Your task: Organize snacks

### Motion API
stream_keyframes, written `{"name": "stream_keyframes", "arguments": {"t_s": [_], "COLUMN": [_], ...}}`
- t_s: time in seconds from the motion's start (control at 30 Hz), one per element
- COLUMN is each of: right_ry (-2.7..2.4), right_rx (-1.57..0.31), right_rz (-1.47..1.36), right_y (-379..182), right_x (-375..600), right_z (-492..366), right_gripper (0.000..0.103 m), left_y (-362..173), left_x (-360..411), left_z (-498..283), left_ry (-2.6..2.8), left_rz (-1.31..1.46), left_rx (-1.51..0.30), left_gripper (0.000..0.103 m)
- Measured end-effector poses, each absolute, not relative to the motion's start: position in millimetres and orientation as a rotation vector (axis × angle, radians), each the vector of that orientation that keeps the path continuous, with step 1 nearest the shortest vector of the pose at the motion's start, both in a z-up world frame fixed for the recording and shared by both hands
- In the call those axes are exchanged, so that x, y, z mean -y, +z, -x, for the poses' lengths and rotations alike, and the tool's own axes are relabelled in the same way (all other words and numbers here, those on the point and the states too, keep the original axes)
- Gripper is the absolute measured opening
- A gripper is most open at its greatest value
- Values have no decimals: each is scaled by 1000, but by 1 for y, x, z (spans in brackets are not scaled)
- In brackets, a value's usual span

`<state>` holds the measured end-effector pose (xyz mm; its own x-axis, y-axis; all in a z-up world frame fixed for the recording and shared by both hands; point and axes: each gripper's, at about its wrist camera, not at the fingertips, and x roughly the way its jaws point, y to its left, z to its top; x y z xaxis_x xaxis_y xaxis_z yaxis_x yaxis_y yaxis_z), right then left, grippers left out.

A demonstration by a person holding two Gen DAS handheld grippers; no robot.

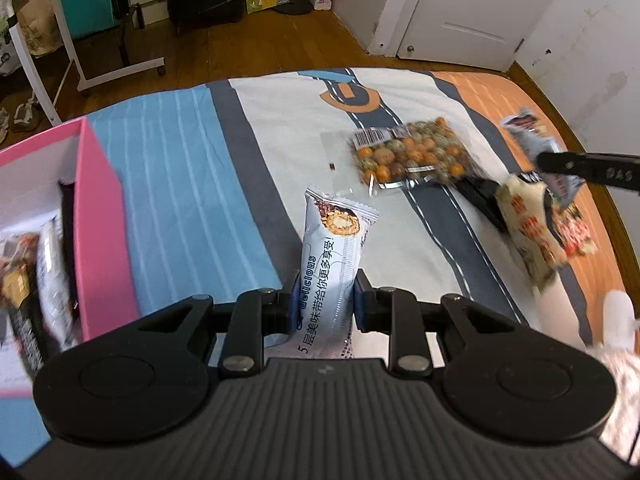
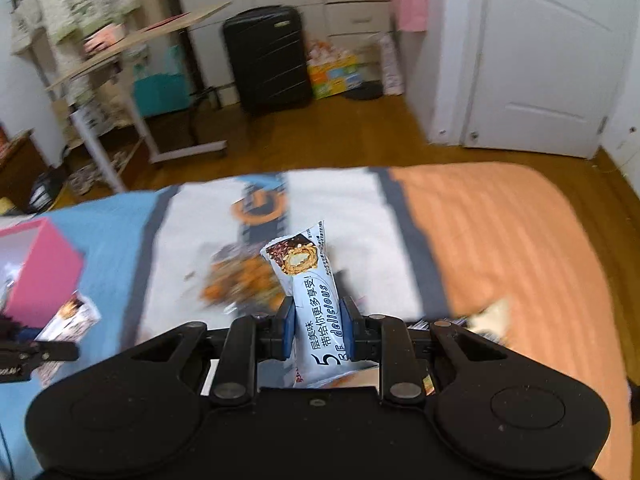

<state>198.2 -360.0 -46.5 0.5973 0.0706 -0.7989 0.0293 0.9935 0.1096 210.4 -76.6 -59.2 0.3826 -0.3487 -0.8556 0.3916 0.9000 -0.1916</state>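
Observation:
My left gripper (image 1: 325, 294) is shut on a pale blue wafer snack bar (image 1: 332, 256) and holds it above the bedspread, right of the pink box (image 1: 102, 216). The box holds several wrapped snacks (image 1: 44, 276). My right gripper (image 2: 317, 326) is shut on a second pale blue wafer bar (image 2: 308, 284); it shows in the left wrist view (image 1: 560, 162) at the right with its bar (image 1: 528, 126). A clear bag of orange and green coated nuts (image 1: 408, 152) lies on the bed. A cream packet (image 1: 528, 224) and a red one (image 1: 576, 236) lie at the right.
The bed has a blue, white, grey and orange cover (image 1: 188, 184). Beyond its far edge are wood floor (image 1: 248, 48), a white rolling table (image 1: 68, 48), a black suitcase (image 2: 268, 56) and a white door (image 2: 540, 60). The pink box also shows in the right wrist view (image 2: 40, 276).

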Motion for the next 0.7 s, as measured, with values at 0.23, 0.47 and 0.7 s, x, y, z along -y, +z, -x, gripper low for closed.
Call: {"name": "stream_keyframes", "arguments": {"t_s": [0.23, 0.47, 0.7], "right_ry": [184, 341, 489], "right_rx": [-934, -929, -961], "right_rz": [-83, -55, -36], "right_y": [-25, 1, 11], "right_x": [305, 256, 204], "right_z": [-170, -150, -144], "right_gripper": [27, 27, 27], "left_y": [-33, -7, 10], "left_x": [50, 19, -19], "left_z": [-172, -141, -121], "left_ry": [-474, -455, -412], "left_rz": [-62, -78, -79], "left_rx": [-1092, -1097, -1084], "left_gripper": [24, 24, 24]}}
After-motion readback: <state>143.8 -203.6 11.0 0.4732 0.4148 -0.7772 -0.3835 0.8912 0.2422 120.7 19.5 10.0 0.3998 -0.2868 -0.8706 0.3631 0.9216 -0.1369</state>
